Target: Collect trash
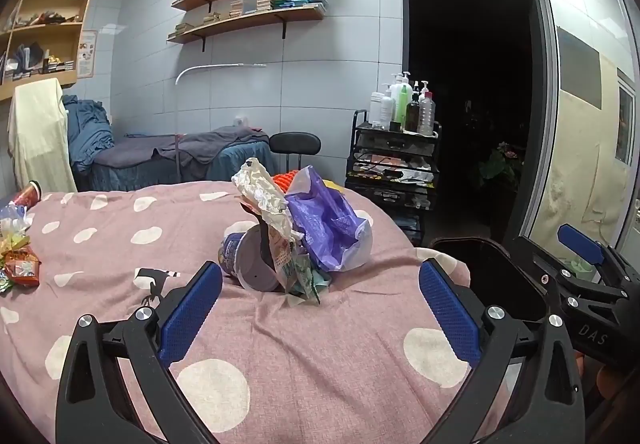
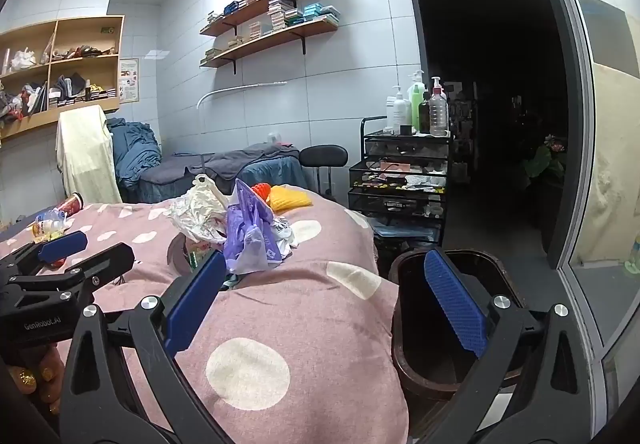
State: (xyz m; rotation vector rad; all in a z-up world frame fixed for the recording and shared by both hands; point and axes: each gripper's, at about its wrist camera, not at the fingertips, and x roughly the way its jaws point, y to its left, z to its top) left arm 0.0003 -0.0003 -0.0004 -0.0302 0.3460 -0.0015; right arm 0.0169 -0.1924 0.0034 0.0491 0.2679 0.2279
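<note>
- Trash sits heaped mid-bed on the pink spotted bedspread (image 1: pixel 260 344): a crumpled purple bag (image 1: pixel 328 232), a creased silver-white wrapper (image 1: pixel 264 191) standing up beside it, and a tipped paper cup (image 1: pixel 246 264) with its base towards me.
- My left tool (image 1: pixel 320 308) hovers just short of that heap, blue pads spread wide apart, nothing between them.
- My right tool (image 2: pixel 326 300) is spread wide as well, empty; one pad lies over the bedspread's edge, the other over the dark bin (image 2: pixel 404 324).
- That bin stands on the floor, right against the bed's right side, mouth open; from my left camera it shows behind my right pad.
- From the right camera the purple bag (image 2: pixel 248 236) fronts the pile, the silver wrapper (image 2: pixel 196 215) to its left, and something yellow (image 2: pixel 290 197) and orange lies behind on the bed.
- More litter over at the bed's far left edge: a red cup (image 1: pixel 28 195) on its side, a clear plastic bottle (image 2: pixel 48 224), and orange snack packets (image 1: pixel 22 268).
- Each tool peeks into the other's picture: my right one at the right edge, my left one at the left.
- Behind the bed: a black trolley (image 1: pixel 394 163) topped with pump bottles, then a dark doorway (image 1: pixel 472 83).
</note>
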